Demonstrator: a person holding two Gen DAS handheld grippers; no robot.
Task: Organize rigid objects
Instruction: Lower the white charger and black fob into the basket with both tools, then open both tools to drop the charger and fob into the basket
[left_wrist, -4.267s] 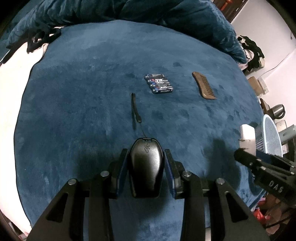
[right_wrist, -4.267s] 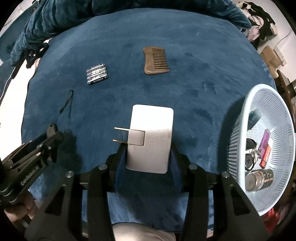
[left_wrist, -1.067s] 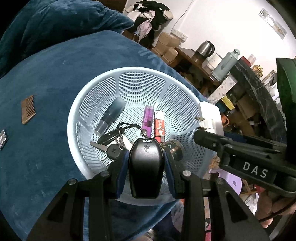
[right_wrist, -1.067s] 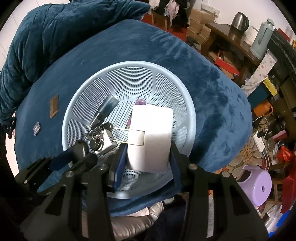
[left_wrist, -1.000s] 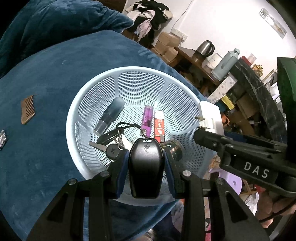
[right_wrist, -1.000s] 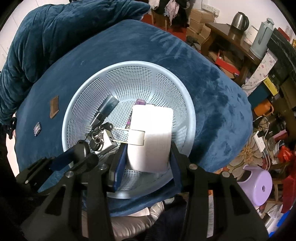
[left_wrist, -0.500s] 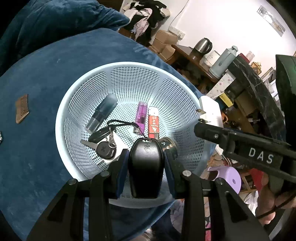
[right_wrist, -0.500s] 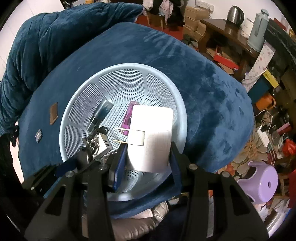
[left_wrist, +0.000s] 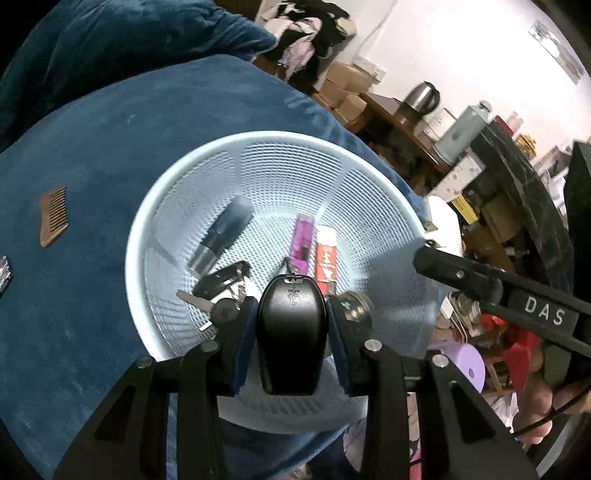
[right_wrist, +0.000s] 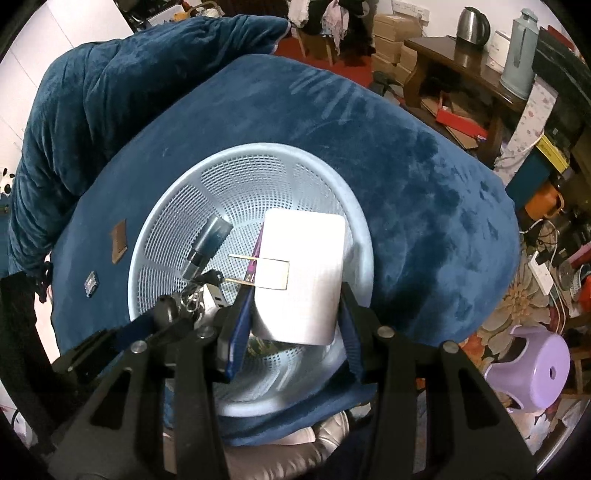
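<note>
A light blue mesh basket (left_wrist: 280, 162) sits on the blue plush cover, also seen in the right wrist view (right_wrist: 258, 173). My left gripper (left_wrist: 290, 328) is shut on a black key fob (left_wrist: 290, 332) and holds it over the basket's near side. My right gripper (right_wrist: 295, 295) is shut on a white plug adapter (right_wrist: 301, 280) with its two prongs pointing left, above the basket. Inside the basket lie a grey cylinder (left_wrist: 221, 240), keys (left_wrist: 218, 291), a purple lighter (left_wrist: 303, 240), a red lighter (left_wrist: 325, 258) and a metal tin (left_wrist: 354, 306).
A brown comb (left_wrist: 54, 214) and a battery pack (left_wrist: 3, 273) lie on the cover left of the basket. Beyond the bed's right edge are a wooden table with a kettle (right_wrist: 474, 20), boxes, and a purple stool (right_wrist: 532, 365) on the floor.
Both grippers carried their objects from the open cover to above the basket. In the last second they drifted slightly further over it, still holding their objects.
</note>
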